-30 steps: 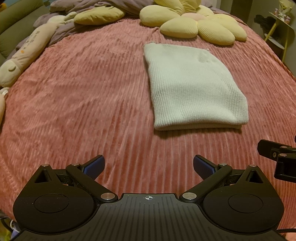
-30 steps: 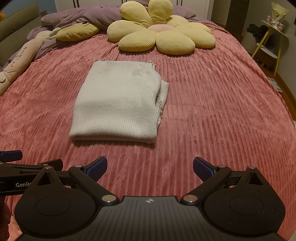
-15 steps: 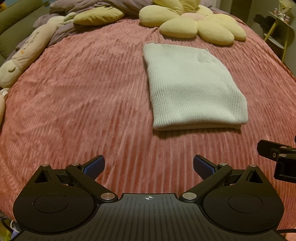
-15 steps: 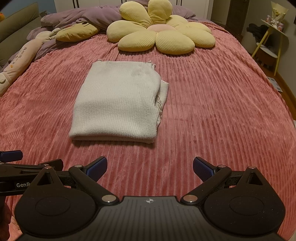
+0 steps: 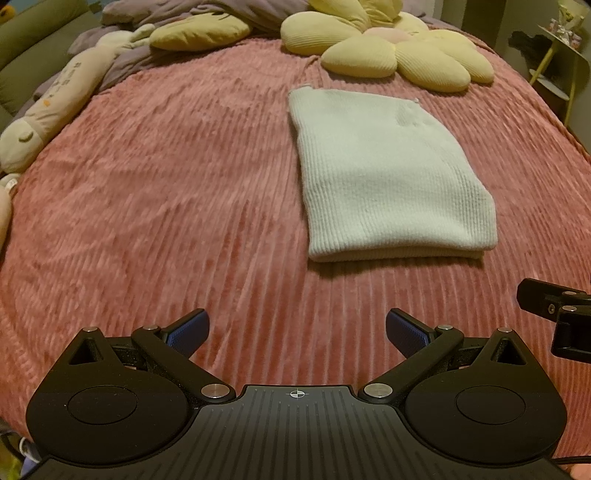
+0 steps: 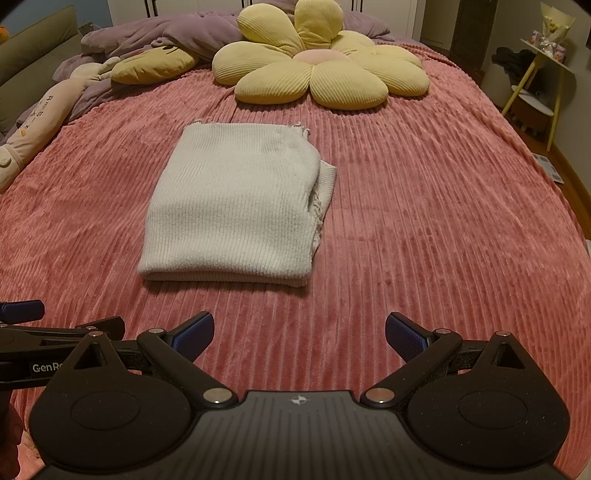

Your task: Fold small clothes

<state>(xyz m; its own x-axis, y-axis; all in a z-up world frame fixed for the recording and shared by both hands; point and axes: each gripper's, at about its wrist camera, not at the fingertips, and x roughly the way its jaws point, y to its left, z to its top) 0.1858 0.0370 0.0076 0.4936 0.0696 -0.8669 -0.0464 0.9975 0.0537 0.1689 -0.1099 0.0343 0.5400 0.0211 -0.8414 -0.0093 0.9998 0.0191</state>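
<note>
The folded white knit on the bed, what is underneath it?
The white knit lies flat on the pink ribbed blanket, which shows all around it. A lower layer of the same knit sticks out at its right edge. Anything between the layers or beneath them is covered.

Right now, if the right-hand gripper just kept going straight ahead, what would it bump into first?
Probably the pink bedspread. The open right gripper points just right of the folded white garment; the flower pillow lies farther on. Depth is unclear.

A bed covered in pink ribbed plush carries a folded white ribbed knit garment mid-surface. At its far end lie a yellow flower-shaped cushion, a rumpled purple duvet and a long cream plush toy.
</note>
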